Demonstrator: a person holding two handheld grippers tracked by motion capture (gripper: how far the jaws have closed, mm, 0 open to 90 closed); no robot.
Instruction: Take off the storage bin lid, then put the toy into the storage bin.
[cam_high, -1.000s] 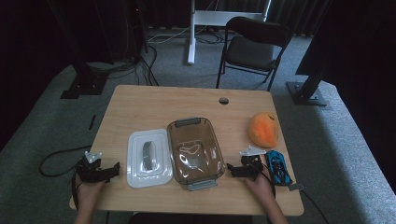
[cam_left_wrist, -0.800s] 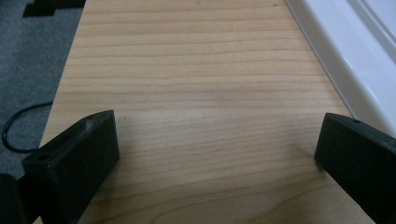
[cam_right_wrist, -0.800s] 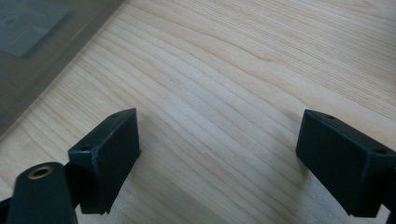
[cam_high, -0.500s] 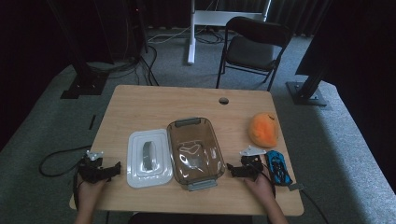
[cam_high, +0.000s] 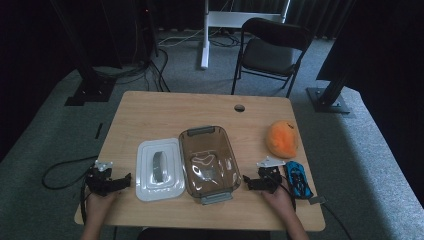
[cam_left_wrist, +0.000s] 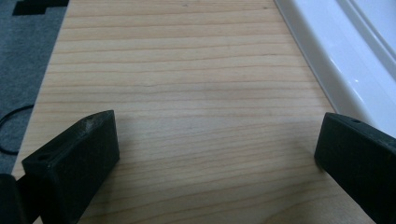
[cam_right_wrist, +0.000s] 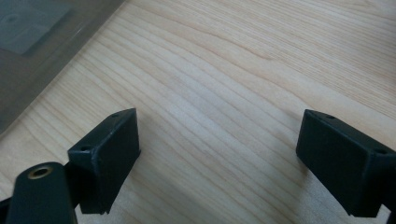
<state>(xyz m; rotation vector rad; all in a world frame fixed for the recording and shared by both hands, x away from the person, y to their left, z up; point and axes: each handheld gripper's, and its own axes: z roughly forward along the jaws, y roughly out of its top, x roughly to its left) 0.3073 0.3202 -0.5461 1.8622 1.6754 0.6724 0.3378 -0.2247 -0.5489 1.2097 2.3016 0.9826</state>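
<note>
Nearest, the left gripper (cam_high: 127, 179) and right gripper (cam_high: 246, 182) rest on the table (cam_high: 200, 107), jaws spread, holding nothing. Between them lie the white lid (cam_high: 159, 169) and clear container (cam_high: 207, 162); beyond, a blue toy car (cam_high: 298, 179) and orange plush (cam_high: 282, 138).

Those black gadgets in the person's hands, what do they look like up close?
Each gripper, left and right, is matte black with two blocky, flat-faced jaws that have small round holes. A grey three-cornered plate tops each, and a dark cable trails off. The forearms are bare, with no sleeves in view.
</note>
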